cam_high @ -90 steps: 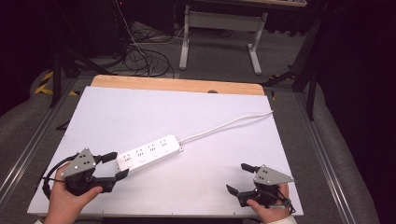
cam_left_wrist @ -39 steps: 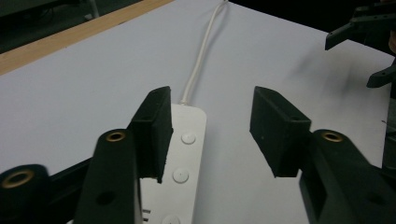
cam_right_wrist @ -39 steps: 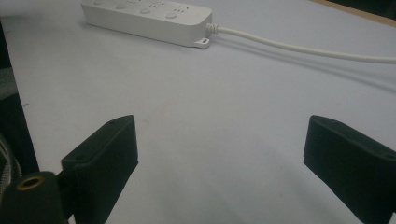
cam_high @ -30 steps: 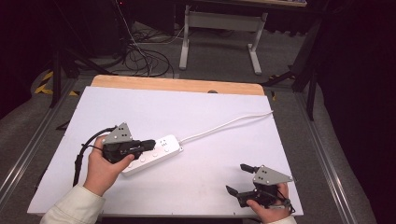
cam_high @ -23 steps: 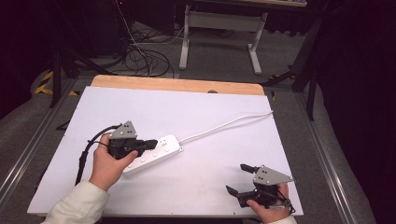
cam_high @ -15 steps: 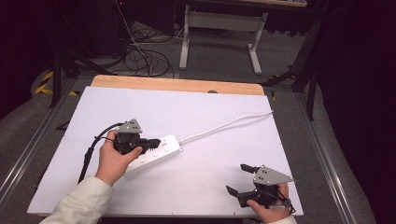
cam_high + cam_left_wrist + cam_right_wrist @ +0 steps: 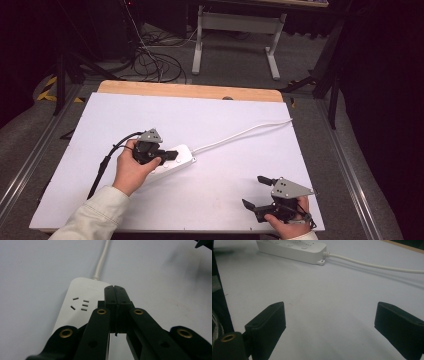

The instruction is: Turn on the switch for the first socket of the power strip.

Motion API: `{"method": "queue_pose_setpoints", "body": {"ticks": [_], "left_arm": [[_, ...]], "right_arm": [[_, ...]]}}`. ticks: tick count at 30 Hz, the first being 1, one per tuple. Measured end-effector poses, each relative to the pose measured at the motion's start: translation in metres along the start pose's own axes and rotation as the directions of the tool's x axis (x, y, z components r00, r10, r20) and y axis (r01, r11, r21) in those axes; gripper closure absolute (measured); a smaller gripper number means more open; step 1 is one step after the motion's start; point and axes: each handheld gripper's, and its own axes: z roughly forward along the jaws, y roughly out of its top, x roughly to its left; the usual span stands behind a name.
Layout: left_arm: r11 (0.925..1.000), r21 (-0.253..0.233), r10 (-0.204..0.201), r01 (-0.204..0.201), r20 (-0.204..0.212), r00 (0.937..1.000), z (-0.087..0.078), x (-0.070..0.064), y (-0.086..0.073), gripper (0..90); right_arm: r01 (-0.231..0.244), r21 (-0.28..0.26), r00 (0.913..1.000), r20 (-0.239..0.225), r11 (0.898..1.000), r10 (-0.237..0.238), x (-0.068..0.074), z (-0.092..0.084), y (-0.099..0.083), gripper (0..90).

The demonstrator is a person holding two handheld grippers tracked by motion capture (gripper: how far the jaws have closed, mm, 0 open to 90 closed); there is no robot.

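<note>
Left gripper (image 7: 115, 291) over power strip (image 7: 78, 303), jaws clenched empty.
I see right gripper (image 7: 259, 192) released, resting near table (image 7: 210, 112) edge.

You have a white counter (image 7: 225, 200) with a wooden far edge; beyond it, upper centre, tangled floor cables (image 7: 155, 60) and a white-legged stand (image 7: 235, 25).

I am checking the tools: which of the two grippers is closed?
The left gripper, over the white power strip; its jaws touch. The right gripper is wide open.
</note>
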Motion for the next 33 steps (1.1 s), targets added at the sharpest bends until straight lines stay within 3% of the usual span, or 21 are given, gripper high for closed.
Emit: {"method": "queue_pose_setpoints", "body": {"ticks": [9,23,33], "left_arm": [[0.9996,0.029,-0.005,0.005,-0.013,0.9999,0.011,0.003,-0.001,90.0],[0.9971,0.069,0.036,-0.033,-0.053,0.9979,0.023,0.004,-0.002,90.0],[0.9965,0.075,0.040,-0.036,-0.051,0.9979,0.027,0.002,-0.002,90.0]], "right_arm": [[0.000,0.001,1.0000,0.000,1.000,0.000,0.000,0.000,0.000,10.7],[0.001,0.002,1.0000,-0.003,1.000,-0.001,0.000,0.000,0.000,10.7],[0.000,0.004,1.0000,-0.005,1.000,0.000,0.000,0.000,-0.001,10.7]]}}
